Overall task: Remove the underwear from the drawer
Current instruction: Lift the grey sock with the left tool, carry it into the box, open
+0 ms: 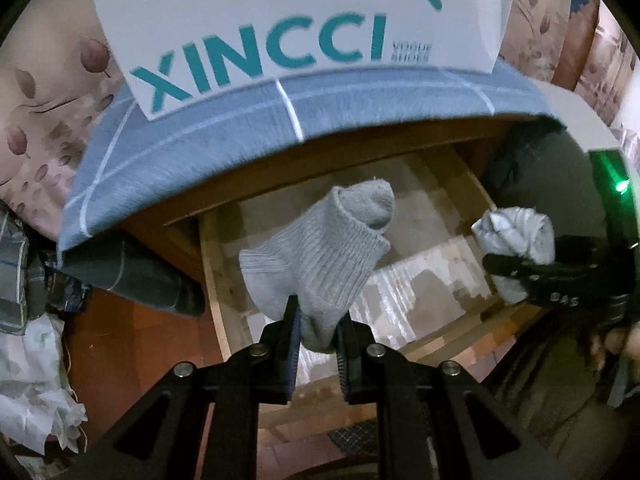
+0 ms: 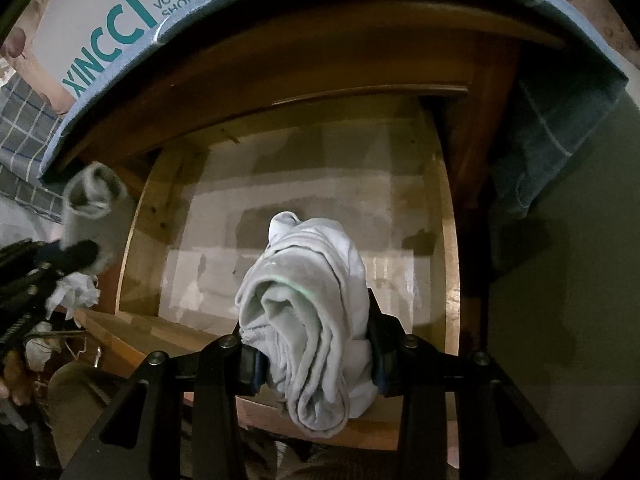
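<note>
My left gripper [image 1: 318, 320] is shut on a grey ribbed sock [image 1: 320, 256], which hangs above the open wooden drawer [image 1: 218, 280]. In the right wrist view that sock [image 2: 94, 204] shows at the left, held by the left gripper [image 2: 76, 256]. My right gripper [image 2: 310, 344] is shut on a rolled bundle of pale grey underwear [image 2: 308, 300], held over the drawer [image 2: 448, 264]. The left wrist view shows this bundle [image 1: 516, 236] at the right in the right gripper [image 1: 520, 270]. The drawer floor, lined with pale paper, shows nothing else lying on it.
A blue checked cloth [image 1: 224, 136] hangs over the cabinet top above the drawer, with a white XINCCI shoe box [image 1: 280, 28] on it. Crumpled white bags [image 1: 36, 392] lie at the left on the red floor. A dark cloth [image 2: 560, 136] hangs at the right.
</note>
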The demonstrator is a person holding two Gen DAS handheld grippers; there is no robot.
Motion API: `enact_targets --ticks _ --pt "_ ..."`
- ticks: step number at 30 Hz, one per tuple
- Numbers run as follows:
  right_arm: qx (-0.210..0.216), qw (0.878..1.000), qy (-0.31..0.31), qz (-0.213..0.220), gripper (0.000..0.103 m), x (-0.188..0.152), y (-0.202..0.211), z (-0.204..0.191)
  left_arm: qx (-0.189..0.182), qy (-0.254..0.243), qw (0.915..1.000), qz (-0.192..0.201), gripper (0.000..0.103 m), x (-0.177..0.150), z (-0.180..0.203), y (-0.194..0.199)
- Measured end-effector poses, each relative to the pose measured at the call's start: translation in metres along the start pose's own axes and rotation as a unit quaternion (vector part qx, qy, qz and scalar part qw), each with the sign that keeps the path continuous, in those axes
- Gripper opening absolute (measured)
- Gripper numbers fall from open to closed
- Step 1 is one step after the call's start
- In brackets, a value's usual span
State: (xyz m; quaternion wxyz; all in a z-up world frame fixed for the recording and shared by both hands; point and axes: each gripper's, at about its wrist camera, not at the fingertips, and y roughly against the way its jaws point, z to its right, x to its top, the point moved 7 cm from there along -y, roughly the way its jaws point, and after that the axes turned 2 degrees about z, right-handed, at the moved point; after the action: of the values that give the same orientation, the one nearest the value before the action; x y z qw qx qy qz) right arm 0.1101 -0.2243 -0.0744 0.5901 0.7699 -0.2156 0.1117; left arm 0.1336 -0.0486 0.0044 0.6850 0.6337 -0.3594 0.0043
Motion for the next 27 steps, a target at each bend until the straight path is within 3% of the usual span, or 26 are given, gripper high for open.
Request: enact_targets --ticks 16,22,27 --pt "-0.018 1.000 0.006 -0.006 0.036 0.000 0.000 0.006 -0.006 0.035 0.9978 0.057 0.016 0.027 -0.019 0.099" --pt "-0.024 1.000 0.008 -0.006 0.036 0.000 0.001 0.006 -0.009 0.053 0.9952 0.081 0.015 0.051 -0.033 0.143" --pt "-0.023 1.000 0.008 -0.006 0.036 0.001 0.000 0.005 0.009 0.061 0.9914 0.115 0.015 0.091 -0.049 0.182"
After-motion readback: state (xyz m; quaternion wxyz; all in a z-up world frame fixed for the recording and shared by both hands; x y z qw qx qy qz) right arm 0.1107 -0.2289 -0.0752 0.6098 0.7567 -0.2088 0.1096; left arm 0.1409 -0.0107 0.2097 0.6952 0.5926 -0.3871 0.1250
